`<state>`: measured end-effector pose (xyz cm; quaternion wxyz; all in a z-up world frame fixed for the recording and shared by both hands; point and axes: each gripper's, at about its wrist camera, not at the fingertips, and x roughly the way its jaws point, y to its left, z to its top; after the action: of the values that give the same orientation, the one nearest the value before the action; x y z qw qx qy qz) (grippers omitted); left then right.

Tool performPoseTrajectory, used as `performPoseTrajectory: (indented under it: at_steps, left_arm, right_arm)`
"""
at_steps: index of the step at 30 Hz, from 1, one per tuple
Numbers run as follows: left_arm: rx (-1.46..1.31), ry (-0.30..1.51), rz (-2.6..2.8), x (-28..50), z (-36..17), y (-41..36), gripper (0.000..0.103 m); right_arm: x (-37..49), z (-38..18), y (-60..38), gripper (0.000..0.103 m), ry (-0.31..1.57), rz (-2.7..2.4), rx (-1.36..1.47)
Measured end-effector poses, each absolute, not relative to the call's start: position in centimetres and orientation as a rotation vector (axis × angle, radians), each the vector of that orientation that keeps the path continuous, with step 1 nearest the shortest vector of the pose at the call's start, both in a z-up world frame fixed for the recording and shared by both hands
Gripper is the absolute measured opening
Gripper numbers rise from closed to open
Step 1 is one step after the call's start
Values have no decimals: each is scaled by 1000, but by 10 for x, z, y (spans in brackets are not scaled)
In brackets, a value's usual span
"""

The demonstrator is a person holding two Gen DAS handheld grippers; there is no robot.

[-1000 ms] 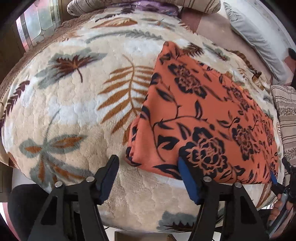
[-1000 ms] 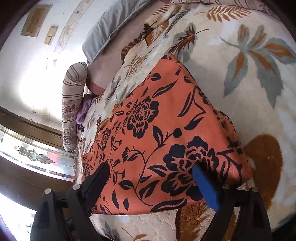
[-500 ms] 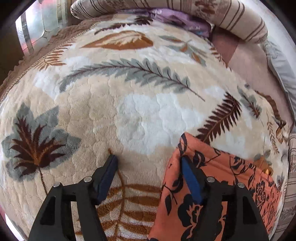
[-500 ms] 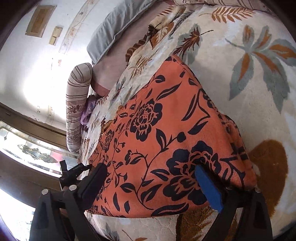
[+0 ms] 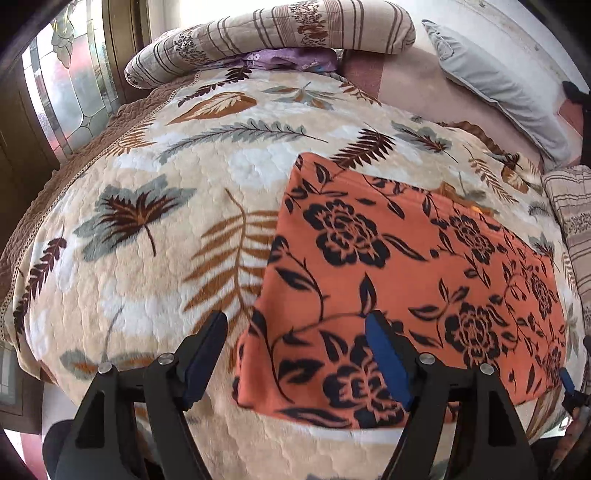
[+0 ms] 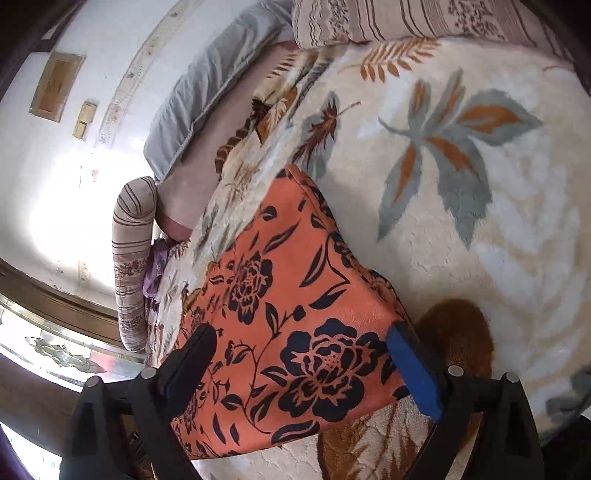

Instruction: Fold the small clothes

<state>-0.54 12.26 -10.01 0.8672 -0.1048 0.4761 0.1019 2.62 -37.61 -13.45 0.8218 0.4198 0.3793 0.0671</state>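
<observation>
Both grippers hover over the near edge of the bed with nothing between their jaws: the left gripper (image 5: pixel 295 354) has jaws that are opening, straddling the near left corner of the cloth without pressing it; the right gripper (image 6: pixel 301 363) stands wide above the near right corner, pads clear of the fabric. Orange fleece cloth with black flower print (image 5: pixel 406 280) lies flat as a neat rectangle on the cream leaf-patterned plush blanket (image 5: pixel 147 258), edges doubled at the near hem, so at least one fold looks done. Judged remaining: probably another fold or a final set-aside; cannot tell which. Layer count under the top face is hidden. Far right edge of the cloth is distorted by the lens. Beyond, a striped bolster pillow (image 5: pixel 277 33), a purple item (image 5: pixel 291 59) partly tucked under it, and a grey pillow (image 5: pixel 498 88) sit at the bed's far side.
</observation>
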Motion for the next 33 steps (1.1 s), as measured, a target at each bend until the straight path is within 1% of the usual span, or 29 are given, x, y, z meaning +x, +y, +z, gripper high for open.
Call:
performPoseTrajectory:
  at_steps: [3, 5, 6, 8, 10, 12, 13, 14, 16, 17, 18, 21, 22, 24, 25, 29, 31, 33]
  left_arm:
    - [-234, 972, 201, -28, -92, 113, 77]
    - [-228, 958, 173, -37, -85, 106, 77]
    - [-221, 951, 174, -41, -82, 103, 77]
    - [-220, 945, 158, -47, -77, 98, 77]
    - [-214, 936, 153, -54, -73, 94, 77]
    - [-207, 918, 166, -59, -70, 92, 78]
    - [-207, 919, 164, -59, -70, 91, 78]
    - [-210, 927, 158, -59, -70, 90, 78]
    - [-212, 938, 154, -59, -71, 87, 78]
    - [-208, 936, 152, -60, -71, 86, 78]
    - [-199, 932, 153, -61, -70, 85, 78]
    - [-189, 935, 167, -60, -73, 84, 78]
    - [-194, 947, 167, -58, -75, 84, 78]
    - [-202, 960, 170, -56, -81, 84, 78]
    - [-200, 969, 171, -55, -83, 83, 78]
    - [-168, 975, 181, -49, -88, 77, 78]
    - [-166, 982, 172, -42, -90, 72, 78]
    - [-150, 983, 166, -35, -92, 65, 78]
  right_arm:
    - [10, -101, -360, 96, 713, 189, 771]
    - [8, -98, -349, 97, 711, 223, 719]
    - [13, -107, -345, 98, 758, 200, 693]
    - [25, -143, -346, 97, 933, 120, 714]
    - [11, -125, -350, 97, 836, 129, 741]
    - [-2, -101, -346, 97, 734, 154, 680]
    - [-5, -98, -344, 99, 710, 146, 642]
    - [-2, -105, -343, 100, 742, 138, 631]
    - [15, -142, -349, 100, 921, 124, 702]
    - [11, -143, -352, 100, 886, 122, 729]
    - [4, -131, -353, 100, 840, 120, 729]
    - [-10, -104, -347, 100, 717, 150, 634]
    - [-8, -108, -348, 100, 738, 153, 638]
    - [10, -141, -350, 100, 911, 154, 720]
    - [11, -148, -354, 100, 912, 154, 761]
    - [-12, -108, -362, 100, 713, 152, 717]
    - [-15, -113, -371, 100, 737, 168, 798]
    - [-17, -129, -377, 100, 804, 182, 910]
